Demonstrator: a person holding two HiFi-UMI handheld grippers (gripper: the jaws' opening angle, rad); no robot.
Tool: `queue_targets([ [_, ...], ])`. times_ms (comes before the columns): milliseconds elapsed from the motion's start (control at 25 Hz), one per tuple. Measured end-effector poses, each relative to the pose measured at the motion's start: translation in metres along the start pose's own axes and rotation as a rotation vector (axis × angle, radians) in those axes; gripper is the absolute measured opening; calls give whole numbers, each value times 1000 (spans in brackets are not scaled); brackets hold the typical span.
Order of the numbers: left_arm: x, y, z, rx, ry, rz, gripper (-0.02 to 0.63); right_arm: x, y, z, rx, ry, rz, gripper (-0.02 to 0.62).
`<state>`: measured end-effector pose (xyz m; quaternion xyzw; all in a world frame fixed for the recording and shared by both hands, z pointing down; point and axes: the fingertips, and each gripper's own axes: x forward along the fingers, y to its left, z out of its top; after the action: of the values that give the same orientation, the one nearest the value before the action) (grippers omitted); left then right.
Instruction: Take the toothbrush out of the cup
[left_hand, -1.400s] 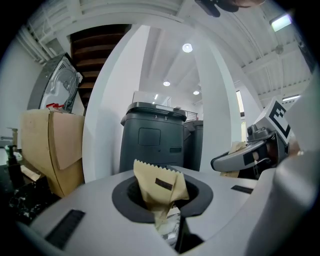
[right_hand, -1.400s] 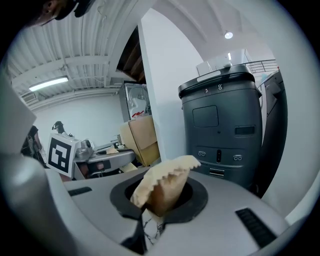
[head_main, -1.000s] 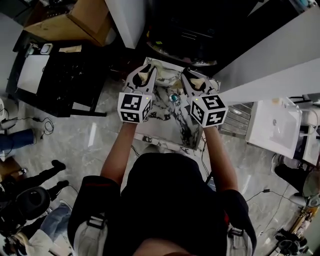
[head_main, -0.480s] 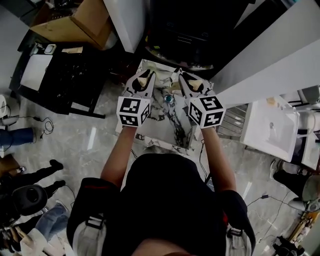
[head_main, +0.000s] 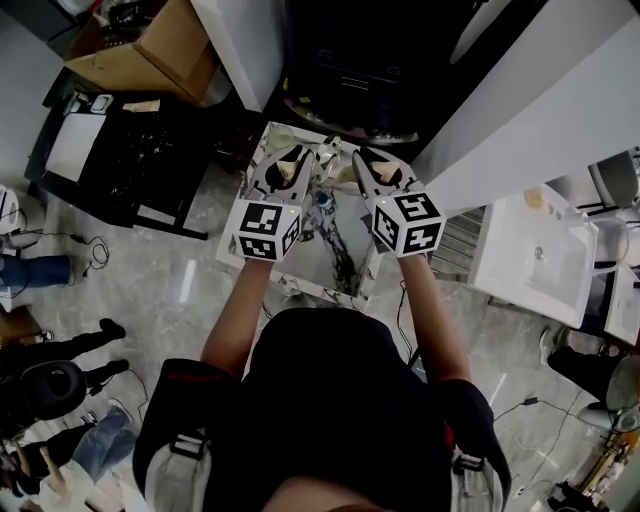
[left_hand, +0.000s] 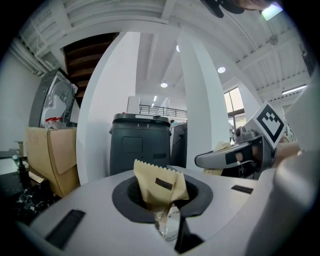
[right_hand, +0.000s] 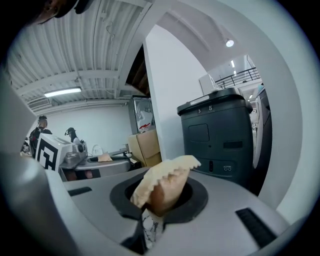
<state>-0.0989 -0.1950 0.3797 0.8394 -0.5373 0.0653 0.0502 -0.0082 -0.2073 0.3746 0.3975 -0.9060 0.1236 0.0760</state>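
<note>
Toothbrush grab not yet started: left gripper and right gripper are both held closed, pads together, nothing gripped. Cup is seen on marble table, at 5 o'clock from left tips and 8 o'clock from right. Left is judged nearer. Toothbrush axis can't be resolved.

Two grippers are showing, the left gripper and the right gripper, each bearing one marker cube. One cup is standing between them on one marble table; one cardboard box is lying beyond the left gripper.
</note>
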Motion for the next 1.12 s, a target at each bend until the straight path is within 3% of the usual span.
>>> queue_targets([
  [320, 14, -53, 3, 11, -1, 32, 71, -42, -40, -8, 9, -7, 13, 60],
  [600, 23, -99, -6, -1, 14, 4, 71, -68, -66, -23, 33, 1, 17, 60],
  [1120, 21, -110, -2, 5, 8, -34, 71, -78, -67, -16, 44, -29, -28, 60],
])
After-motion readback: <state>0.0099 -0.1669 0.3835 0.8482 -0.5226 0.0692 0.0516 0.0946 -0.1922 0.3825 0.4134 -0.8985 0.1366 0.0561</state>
